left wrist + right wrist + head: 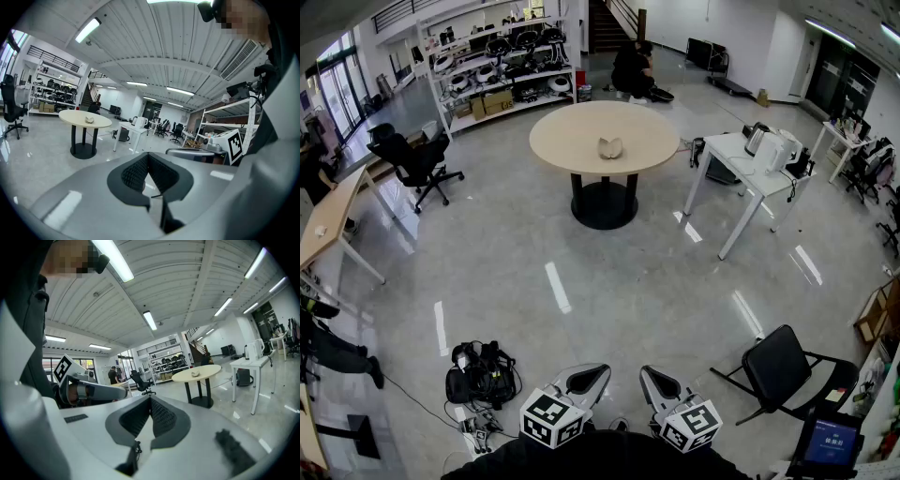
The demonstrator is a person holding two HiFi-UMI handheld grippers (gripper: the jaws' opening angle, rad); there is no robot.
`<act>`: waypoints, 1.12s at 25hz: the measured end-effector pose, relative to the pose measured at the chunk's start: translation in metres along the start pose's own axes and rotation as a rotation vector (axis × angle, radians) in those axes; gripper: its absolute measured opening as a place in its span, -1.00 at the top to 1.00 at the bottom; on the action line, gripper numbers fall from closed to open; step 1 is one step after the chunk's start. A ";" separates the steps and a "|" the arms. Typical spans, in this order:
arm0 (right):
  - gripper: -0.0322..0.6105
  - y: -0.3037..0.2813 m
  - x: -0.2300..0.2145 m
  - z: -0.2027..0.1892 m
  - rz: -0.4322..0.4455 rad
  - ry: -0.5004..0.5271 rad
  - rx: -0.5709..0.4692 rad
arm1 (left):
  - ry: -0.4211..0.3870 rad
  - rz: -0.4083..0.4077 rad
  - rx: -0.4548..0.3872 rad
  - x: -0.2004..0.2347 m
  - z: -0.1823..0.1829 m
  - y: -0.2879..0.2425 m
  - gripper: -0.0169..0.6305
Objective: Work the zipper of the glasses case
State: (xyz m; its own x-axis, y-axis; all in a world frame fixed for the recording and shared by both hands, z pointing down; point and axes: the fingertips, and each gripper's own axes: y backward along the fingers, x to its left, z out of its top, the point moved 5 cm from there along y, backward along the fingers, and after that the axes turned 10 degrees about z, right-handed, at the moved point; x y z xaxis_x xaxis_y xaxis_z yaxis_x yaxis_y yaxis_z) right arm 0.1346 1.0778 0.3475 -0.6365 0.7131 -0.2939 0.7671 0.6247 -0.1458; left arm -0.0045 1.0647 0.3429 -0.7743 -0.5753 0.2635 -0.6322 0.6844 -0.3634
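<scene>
The glasses case [610, 147], a small pale lump, lies near the middle of a round beige table [572, 141] far across the floor. It shows tiny in the left gripper view [89, 120] and in the right gripper view [195, 374]. Both grippers are held close to the person's body at the bottom of the head view, far from the table. My left gripper [600, 368] is shut with nothing between its jaws [148, 154]. My right gripper [645, 372] is likewise shut and empty [150, 398].
On the floor at lower left sits a black bag with cables [483, 375]. A black chair [783, 366] stands at lower right, a white table [750, 164] with appliances right of the round table. An office chair [412, 159], shelves [502, 75] and a crouching person [633, 70] are farther off.
</scene>
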 end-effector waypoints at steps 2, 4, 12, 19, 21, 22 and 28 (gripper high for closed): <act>0.90 -0.007 -0.011 0.004 0.001 0.007 -0.002 | -0.007 0.000 0.003 0.005 0.003 -0.011 0.93; 0.90 -0.015 -0.022 0.007 -0.004 0.009 -0.001 | -0.005 -0.007 0.011 0.012 0.006 -0.024 0.93; 0.90 -0.088 -0.073 0.028 -0.070 0.005 0.026 | 0.045 -0.064 0.010 0.090 0.038 -0.078 0.93; 0.90 -0.185 -0.099 0.054 -0.085 -0.001 0.053 | 0.079 -0.083 -0.020 0.185 0.074 -0.103 0.93; 0.90 -0.209 -0.104 0.058 -0.089 -0.007 0.068 | 0.102 -0.075 -0.025 0.212 0.080 -0.106 0.93; 0.90 -0.219 -0.107 0.060 -0.091 -0.011 0.074 | 0.112 -0.073 -0.024 0.223 0.082 -0.109 0.93; 0.90 -0.254 -0.130 0.067 -0.117 -0.027 0.107 | 0.145 -0.092 -0.002 0.259 0.089 -0.135 0.93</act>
State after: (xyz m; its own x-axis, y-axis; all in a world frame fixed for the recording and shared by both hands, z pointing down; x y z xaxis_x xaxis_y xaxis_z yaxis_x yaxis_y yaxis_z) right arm 0.0279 0.8054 0.3593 -0.7206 0.6280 -0.2938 0.6931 0.6644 -0.2797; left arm -0.1175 0.7837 0.3808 -0.7088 -0.5651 0.4223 -0.7008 0.6327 -0.3296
